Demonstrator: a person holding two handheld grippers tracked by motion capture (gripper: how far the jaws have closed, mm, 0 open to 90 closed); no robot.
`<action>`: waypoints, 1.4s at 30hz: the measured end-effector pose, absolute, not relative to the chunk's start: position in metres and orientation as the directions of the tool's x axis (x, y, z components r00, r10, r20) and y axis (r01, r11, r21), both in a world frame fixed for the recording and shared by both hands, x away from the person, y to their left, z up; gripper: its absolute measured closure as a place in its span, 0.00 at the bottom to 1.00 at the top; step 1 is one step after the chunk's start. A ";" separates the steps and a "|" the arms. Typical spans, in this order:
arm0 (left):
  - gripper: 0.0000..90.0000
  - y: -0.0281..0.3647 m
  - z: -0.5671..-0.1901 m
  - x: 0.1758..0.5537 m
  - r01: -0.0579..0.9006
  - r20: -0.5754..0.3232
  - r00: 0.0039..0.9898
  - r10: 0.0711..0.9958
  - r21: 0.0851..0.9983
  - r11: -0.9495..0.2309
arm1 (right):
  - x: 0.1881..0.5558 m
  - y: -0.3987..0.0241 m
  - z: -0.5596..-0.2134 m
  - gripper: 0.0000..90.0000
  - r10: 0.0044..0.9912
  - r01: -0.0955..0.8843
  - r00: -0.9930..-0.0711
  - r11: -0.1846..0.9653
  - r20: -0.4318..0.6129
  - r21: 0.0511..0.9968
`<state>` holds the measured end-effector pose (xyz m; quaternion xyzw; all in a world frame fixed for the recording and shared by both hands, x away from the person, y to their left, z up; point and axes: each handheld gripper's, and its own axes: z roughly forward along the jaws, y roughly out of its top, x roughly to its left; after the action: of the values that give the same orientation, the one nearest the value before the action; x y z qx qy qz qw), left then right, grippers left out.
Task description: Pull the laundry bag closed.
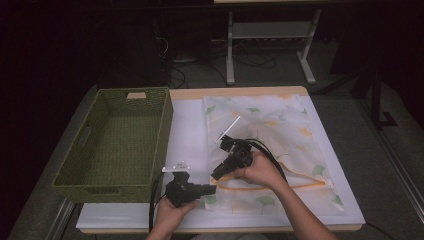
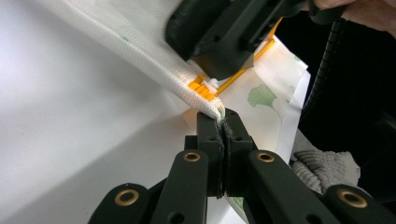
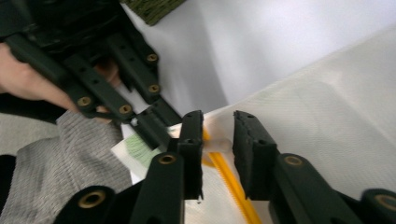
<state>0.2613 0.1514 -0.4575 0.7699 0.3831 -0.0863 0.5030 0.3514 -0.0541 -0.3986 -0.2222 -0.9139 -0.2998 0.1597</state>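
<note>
The mesh laundry bag [image 1: 270,145] with its green leaf print is lying flat on the white sheet [image 1: 190,140] covering the desk, filling the right half from the far edge almost to the near edge, and its orange zipper [image 1: 260,186] is running along the bag's near side. Your left gripper [image 2: 223,122] is clamped tight on the bag's near left corner, the jaws pressed together on the white mesh hem just beside the zipper's end, as the left gripper view is showing. Your right gripper [image 3: 218,140] is hovering over that same zipper end, just past the left one, its jaws standing apart with the small pale zipper pull [image 3: 219,145] between them and not pinched; the orange teeth are passing under the gap. In the high view your two hands are working close together near the desk's near edge, the right hand [image 1: 262,169] reaching across the bag. The green woven basket [image 1: 117,142] is sitting along the desk's left edge, apart from the bag.
</note>
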 end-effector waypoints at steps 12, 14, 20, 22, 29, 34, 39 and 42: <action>0.98 0.157 -0.461 0.264 0.713 -0.540 0.636 0.551 0.685 -0.152 | 0.346 -0.051 -0.398 0.93 0.271 0.466 -0.865 0.745 0.422 0.477; 0.98 0.157 -0.460 0.265 0.720 -0.553 0.626 0.549 0.681 -0.135 | 0.345 -0.048 -0.399 0.92 0.274 0.465 -0.866 0.749 0.418 0.472; 0.98 0.158 -0.460 0.265 0.717 -0.561 0.620 0.549 0.689 -0.106 | 0.347 -0.052 -0.402 0.84 0.292 0.484 -0.857 0.740 0.425 0.467; 0.98 0.158 -0.460 0.265 0.720 -0.562 0.613 0.555 0.687 -0.100 | 0.347 -0.053 -0.403 0.83 0.293 0.487 -0.854 0.738 0.430 0.466; 0.98 0.159 -0.459 0.264 0.707 -0.564 0.629 0.535 0.701 -0.094 | 0.349 -0.055 -0.404 0.80 0.317 0.502 -0.850 0.730 0.421 0.465; 0.98 0.158 -0.460 0.264 0.706 -0.566 0.632 0.529 0.702 -0.091 | 0.350 -0.056 -0.405 0.77 0.313 0.501 -0.850 0.728 0.424 0.468; 0.98 0.158 -0.460 0.264 0.708 -0.565 0.631 0.532 0.700 -0.095 | 0.348 -0.054 -0.403 0.90 0.283 0.500 -0.848 0.708 0.449 0.499; 0.98 0.159 -0.459 0.264 0.707 -0.567 0.630 0.531 0.701 -0.091 | 0.348 -0.053 -0.403 0.90 0.284 0.490 -0.854 0.720 0.436 0.492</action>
<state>0.2636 0.1589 -0.4595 0.7339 0.4219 -0.0840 0.5258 0.3477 -0.0531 -0.4033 -0.2121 -0.9122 -0.3083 0.1671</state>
